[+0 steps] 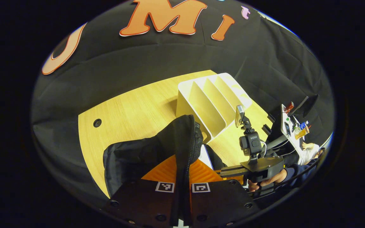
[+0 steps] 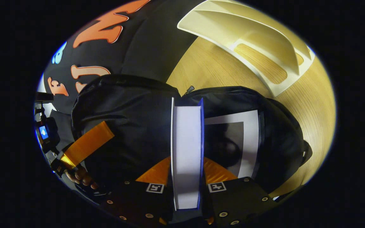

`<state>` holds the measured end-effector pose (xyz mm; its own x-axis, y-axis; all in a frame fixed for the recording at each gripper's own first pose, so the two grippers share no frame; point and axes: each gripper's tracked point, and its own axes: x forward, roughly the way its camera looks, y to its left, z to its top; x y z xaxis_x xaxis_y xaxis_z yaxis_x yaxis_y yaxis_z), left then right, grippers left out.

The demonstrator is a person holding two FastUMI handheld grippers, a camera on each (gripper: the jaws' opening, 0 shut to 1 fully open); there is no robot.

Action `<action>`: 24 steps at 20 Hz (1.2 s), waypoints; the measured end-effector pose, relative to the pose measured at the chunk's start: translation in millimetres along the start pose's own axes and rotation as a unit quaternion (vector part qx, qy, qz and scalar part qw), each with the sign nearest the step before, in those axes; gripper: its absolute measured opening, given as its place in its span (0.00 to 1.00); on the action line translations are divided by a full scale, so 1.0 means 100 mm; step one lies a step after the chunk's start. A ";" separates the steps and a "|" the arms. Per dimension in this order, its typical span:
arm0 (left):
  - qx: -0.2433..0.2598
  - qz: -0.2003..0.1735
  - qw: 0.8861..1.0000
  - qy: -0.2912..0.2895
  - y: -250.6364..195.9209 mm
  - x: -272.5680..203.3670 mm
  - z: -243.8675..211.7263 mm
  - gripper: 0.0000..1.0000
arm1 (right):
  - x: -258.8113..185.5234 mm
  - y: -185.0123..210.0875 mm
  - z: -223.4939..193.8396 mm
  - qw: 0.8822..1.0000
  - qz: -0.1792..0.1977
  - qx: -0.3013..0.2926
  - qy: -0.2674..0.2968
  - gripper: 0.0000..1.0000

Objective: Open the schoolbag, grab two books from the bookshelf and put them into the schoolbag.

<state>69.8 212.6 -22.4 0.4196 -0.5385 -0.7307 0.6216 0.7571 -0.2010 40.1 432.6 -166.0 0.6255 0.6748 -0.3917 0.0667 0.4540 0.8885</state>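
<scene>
Nearest in the right gripper view, the right gripper (image 2: 186, 190) has its fingers clamped on a book (image 2: 187, 152), held on edge over the open schoolbag (image 2: 131, 126). Another book (image 2: 233, 142) already lies inside the bag. In the left gripper view, the left gripper (image 1: 182, 190) pinches the bag's zipper edge (image 1: 185, 152) between its fingers. Behind the bag, the white bookshelf (image 1: 211, 101) stands on the wooden tabletop (image 1: 131, 114).

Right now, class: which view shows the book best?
The right gripper view: the book stands edge-on between that gripper's fingers, over the open schoolbag. The left gripper view catches just a sliver behind the bag's flap.
</scene>
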 end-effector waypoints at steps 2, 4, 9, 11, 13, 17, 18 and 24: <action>-0.002 0.001 1.000 0.001 0.01 0.00 -0.01 0.06 | 0.01 -0.07 -0.01 1.000 -0.022 -0.011 0.008 0.38; -0.006 0.001 1.000 0.003 0.03 0.00 -0.03 0.06 | -0.01 -0.14 0.00 0.999 -0.041 -0.019 0.010 0.47; -0.002 0.008 1.000 0.007 0.01 0.05 -0.08 0.06 | -0.13 -0.26 0.04 0.997 -0.071 -0.031 0.016 0.65; -0.001 0.011 1.000 0.008 0.01 0.07 -0.09 0.06 | -0.23 -0.26 0.06 0.997 -0.068 -0.028 0.013 0.73; 0.002 0.013 1.000 0.009 -0.01 0.07 -0.10 0.06 | -0.31 -0.27 0.09 0.996 -0.076 -0.038 0.009 0.80; 0.006 0.022 1.000 0.011 -0.02 0.11 -0.12 0.06 | -0.52 -0.23 0.19 0.996 -0.074 -0.053 -0.006 0.85; 0.004 0.025 1.000 0.011 -0.02 0.11 -0.12 0.06 | -0.58 -0.22 0.23 0.996 -0.073 -0.058 -0.011 0.86; -0.026 0.055 0.998 0.005 -0.05 0.13 -0.16 0.06 | -1.02 -0.20 0.49 0.992 -0.077 -0.095 -0.021 0.90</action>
<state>61.7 208.2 -41.4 0.4759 -0.4481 -0.7568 0.5374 0.8293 -0.1531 12.6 326.2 -132.6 0.6517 0.5659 -0.5050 0.0184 0.6539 0.7564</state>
